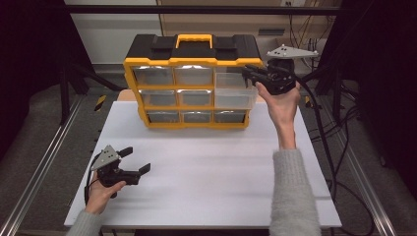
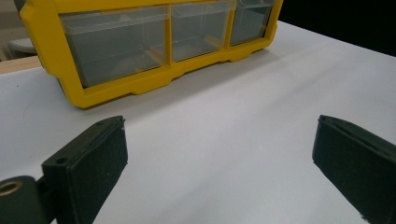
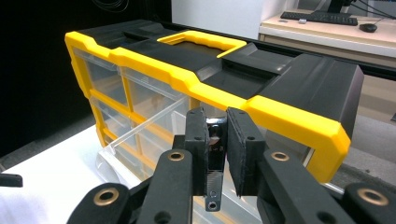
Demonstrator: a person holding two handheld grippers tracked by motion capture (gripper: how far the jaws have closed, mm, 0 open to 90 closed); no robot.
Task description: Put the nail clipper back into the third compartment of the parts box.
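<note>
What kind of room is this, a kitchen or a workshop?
Probably a lab or workshop, not a kitchen. A yellow and black drawer organizer stands on a white table inside a metal frame, cables trail beside it, and a desk with a keyboard sits behind.

Table [image 1: 206, 172]: white top, bare across the middle and front.
Organizer [image 1: 193, 81]: yellow frame, black lid, yellow carry handle, standing at the far edge with nine clear drawers facing us in three rows.
Open drawers [image 1: 235, 93]: the top-right and middle-right ones are pulled out past the frame.
Right hand-held gripper [image 1: 253, 73]: up high at the organizer's top-right corner, jaws pointing left over the pulled-out top drawer; whether they clamp anything, can't tell from here.
Right hand [image 1: 281, 105]: raised, grey sleeve below.
Left hand-held gripper [image 1: 135, 160]: low at the front-left, jaws spread wide, nothing between them, well apart from the organizer.
Left hand [image 1: 101, 194]: gripping it from below.
</note>
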